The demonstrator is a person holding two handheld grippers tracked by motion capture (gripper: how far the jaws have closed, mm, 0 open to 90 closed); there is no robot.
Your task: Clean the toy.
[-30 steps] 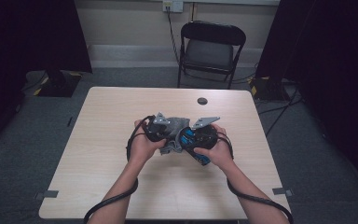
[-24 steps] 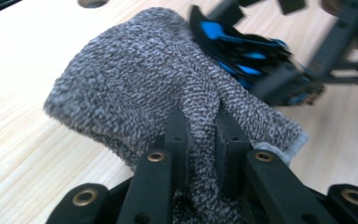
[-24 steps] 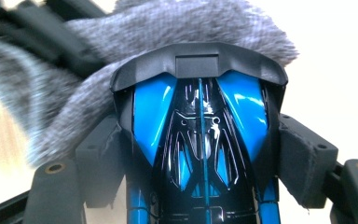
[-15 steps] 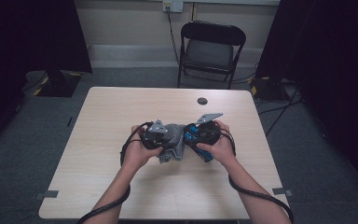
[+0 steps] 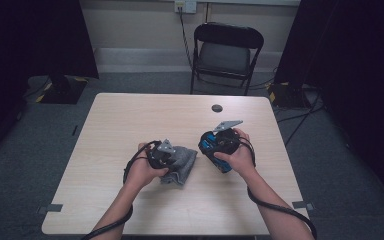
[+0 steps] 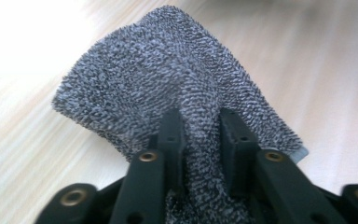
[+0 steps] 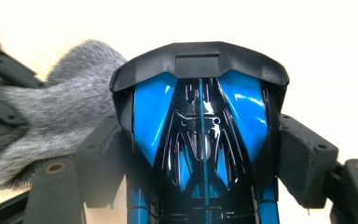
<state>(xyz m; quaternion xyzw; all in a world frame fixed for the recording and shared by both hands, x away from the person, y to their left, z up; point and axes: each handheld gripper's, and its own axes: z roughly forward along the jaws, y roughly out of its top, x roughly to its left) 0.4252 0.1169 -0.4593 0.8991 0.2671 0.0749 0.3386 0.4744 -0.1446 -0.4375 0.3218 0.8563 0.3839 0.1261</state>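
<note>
- table: bare light wood, a small dark disc sitting up near 12 o'clock, well out of the work.
- grey cloth: bunched at mid-table, around 9 o'clock of the toy, probably for wiping it.
- blue-and-black toy car: clamped between the right gripper's widely spread pads, held steady.
- left gripper: jaws just eased open a hair, cloth fold between them, looks pinched.

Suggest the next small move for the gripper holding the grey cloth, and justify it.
Probably let go of the grey cloth: the left gripper has its fingers still pinching a fold, though they have just been opening, and the cloth already lies on the table, apart from the blue toy car.
</note>
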